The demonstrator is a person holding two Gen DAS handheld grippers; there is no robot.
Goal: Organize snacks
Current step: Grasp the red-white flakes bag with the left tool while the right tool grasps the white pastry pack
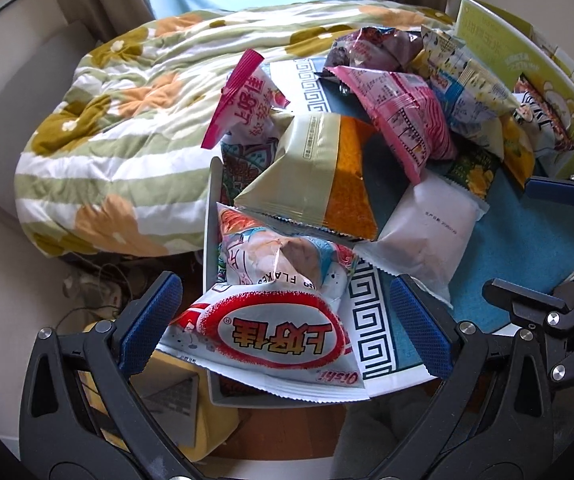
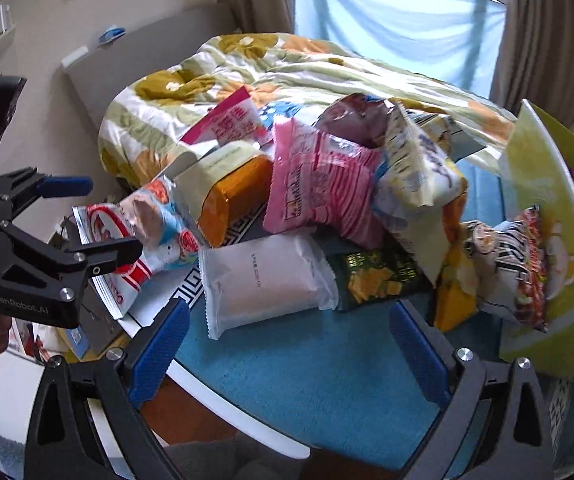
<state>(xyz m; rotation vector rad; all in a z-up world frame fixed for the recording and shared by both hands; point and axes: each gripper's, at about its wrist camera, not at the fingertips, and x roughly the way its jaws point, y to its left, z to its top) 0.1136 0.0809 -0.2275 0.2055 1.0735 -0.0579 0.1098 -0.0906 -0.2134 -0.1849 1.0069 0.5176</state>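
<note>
Snacks crowd the worktop (image 2: 307, 368); both hand-held grippers gape, left (image 1: 287, 328) straddling the overhanging Oishi bag (image 1: 271, 340), right (image 2: 291, 340) unladen; a nudge could tip it floorward

- Dark green packet (image 2: 371, 280) mostly buried under the pile.
- Green box (image 2: 543, 216) runs off the right edge.
- White packet's (image 2: 265, 280) small print too tiny to read.
</note>
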